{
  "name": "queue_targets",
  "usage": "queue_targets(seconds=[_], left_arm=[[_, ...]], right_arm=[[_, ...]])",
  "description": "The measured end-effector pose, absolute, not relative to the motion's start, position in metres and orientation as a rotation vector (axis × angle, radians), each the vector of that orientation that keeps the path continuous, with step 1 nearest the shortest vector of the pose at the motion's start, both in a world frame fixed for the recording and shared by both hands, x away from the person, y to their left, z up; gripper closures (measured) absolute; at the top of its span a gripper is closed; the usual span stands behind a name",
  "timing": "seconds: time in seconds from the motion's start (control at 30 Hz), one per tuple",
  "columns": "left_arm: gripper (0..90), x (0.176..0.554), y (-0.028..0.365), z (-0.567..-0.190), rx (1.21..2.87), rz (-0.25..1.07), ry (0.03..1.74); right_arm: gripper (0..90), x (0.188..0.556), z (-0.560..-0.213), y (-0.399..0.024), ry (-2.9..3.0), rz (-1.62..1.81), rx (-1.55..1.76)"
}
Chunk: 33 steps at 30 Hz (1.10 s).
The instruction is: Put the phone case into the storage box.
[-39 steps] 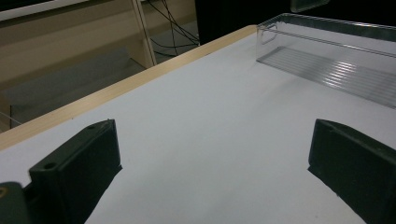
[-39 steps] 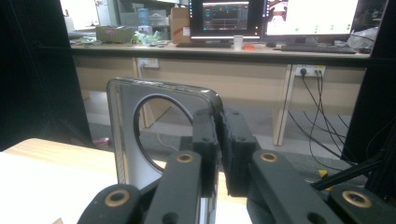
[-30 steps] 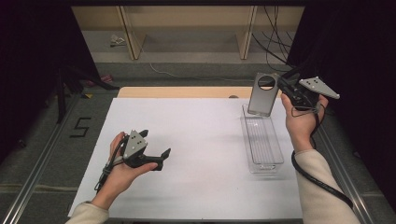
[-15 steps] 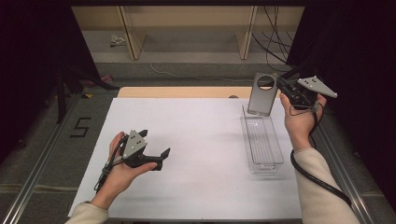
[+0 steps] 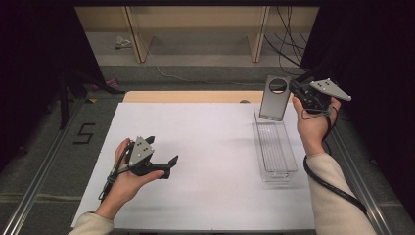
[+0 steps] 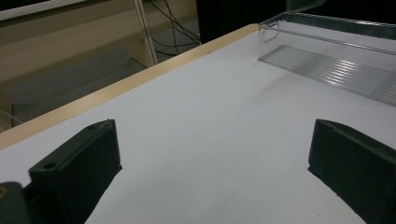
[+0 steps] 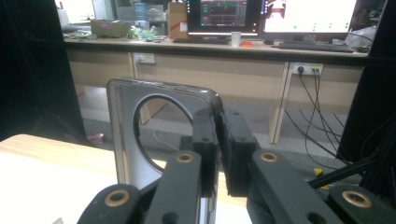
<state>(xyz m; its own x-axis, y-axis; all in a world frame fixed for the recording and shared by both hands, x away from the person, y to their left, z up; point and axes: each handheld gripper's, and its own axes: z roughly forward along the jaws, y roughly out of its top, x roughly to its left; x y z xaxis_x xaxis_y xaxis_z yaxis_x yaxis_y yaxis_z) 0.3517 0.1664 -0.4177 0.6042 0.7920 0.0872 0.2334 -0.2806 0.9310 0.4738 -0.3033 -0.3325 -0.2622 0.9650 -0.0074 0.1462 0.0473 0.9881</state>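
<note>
One clear tray (image 5: 276,147), empty; right gripper (image 5: 299,93) jaws clamped on phone case (image 5: 274,98) above it; left gripper (image 5: 164,166) jaws apart.

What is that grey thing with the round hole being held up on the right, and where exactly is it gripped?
The right hand-held gripper pinches a flat grey phone case by its top corner beside the round hole, above the clear tray. The left hand-held gripper holds nothing.

Bright light falls from above on the flat white table (image 5: 205,147). The room around it is dark. The close black jaws look blurry.
</note>
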Motion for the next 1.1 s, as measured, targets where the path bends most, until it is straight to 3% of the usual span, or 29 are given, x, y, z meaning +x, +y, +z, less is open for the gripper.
queue_targets(seconds=[1.1], left_arm=[[1.7, 0.3515, 0.1666, -0.4176, 1.815, 0.688, 0.833]], right_arm=[[85.5, 0.4836, -0.3361, -0.3031, 1.541, 1.277, 1.166]])
